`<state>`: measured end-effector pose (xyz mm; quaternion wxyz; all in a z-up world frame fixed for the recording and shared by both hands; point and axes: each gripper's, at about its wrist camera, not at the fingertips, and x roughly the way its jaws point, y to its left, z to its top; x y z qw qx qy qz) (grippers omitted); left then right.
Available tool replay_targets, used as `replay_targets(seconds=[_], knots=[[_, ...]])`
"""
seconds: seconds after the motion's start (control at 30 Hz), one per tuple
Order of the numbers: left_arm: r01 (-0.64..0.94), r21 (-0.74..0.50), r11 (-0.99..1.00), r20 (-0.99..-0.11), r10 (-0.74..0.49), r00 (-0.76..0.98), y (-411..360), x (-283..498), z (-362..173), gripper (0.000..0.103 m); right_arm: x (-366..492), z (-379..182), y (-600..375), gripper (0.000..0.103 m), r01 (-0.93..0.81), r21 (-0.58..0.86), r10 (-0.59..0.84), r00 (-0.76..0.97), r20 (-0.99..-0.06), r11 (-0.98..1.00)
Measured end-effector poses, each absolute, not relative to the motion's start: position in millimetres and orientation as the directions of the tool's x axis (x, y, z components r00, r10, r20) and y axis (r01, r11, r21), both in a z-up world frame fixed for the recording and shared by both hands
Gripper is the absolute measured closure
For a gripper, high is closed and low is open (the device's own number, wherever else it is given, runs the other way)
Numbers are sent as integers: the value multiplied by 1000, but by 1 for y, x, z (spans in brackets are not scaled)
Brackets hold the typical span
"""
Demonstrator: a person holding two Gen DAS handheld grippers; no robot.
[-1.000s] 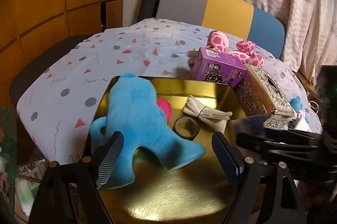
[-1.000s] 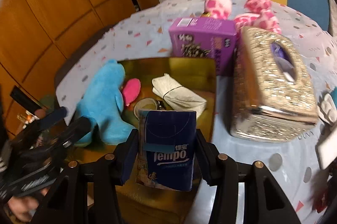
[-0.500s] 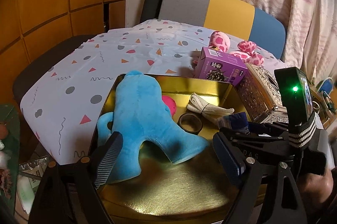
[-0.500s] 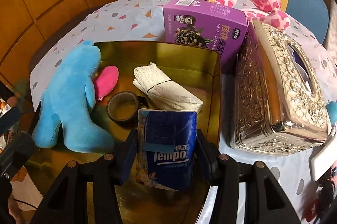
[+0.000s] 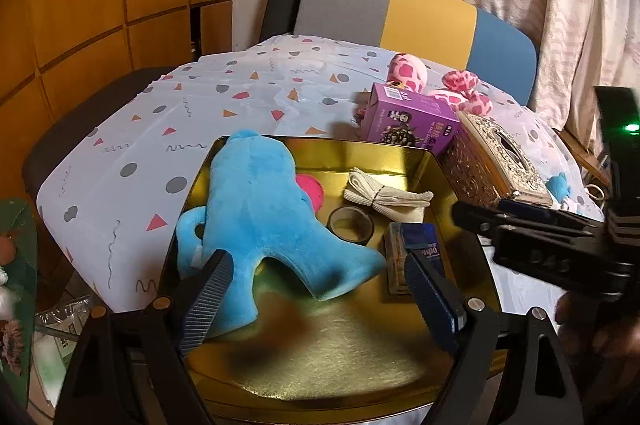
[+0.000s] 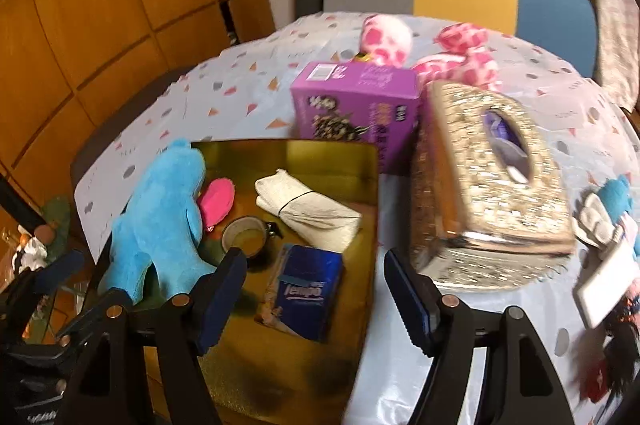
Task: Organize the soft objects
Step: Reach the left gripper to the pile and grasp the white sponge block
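a round table under a white cloth dotted with grey circles and coloured triangles carries a gold tray, a glittering gold tissue box to the tray's right and a purple carton behind it, its print too blurred to read. a pink spotted plush toy lies beyond the carton, before a chair in grey, yellow and blue.

inside the tray, a blue plush toy sprawls along the left side with a pink pad beside it, a rolled cream cloth bound by a band near the back, a roll of tape in the middle, and a dark blue tissue pack lying flat toward the right edge. the pack's front reads "tempo" in white, with smaller white characters too small to make out.

the right gripper points steeply down over the tray, its jaws opening; the tissue pack sits on the tray floor between and below them, with neither pad touching it. in the left wrist view this gripper reaches in from the right with a green light lit on its body.

the left gripper tilts down over the tray's near side, jaws wide apart and holding nothing, the blue toy's tail just ahead of its left finger.
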<state>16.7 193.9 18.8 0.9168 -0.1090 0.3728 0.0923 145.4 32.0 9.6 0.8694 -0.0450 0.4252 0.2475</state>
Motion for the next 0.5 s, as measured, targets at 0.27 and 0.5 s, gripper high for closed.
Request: replay_targets(seconds=[0.27, 0.5], knots=[[-203, -123, 971, -714, 56, 698, 180, 19, 19, 15, 134, 22, -8, 30, -402, 114, 353, 590, -726, 908], [-155, -90, 984, -711, 46, 702, 162, 21, 23, 13, 129, 29, -54, 30, -335, 96, 300, 637, -710, 937]])
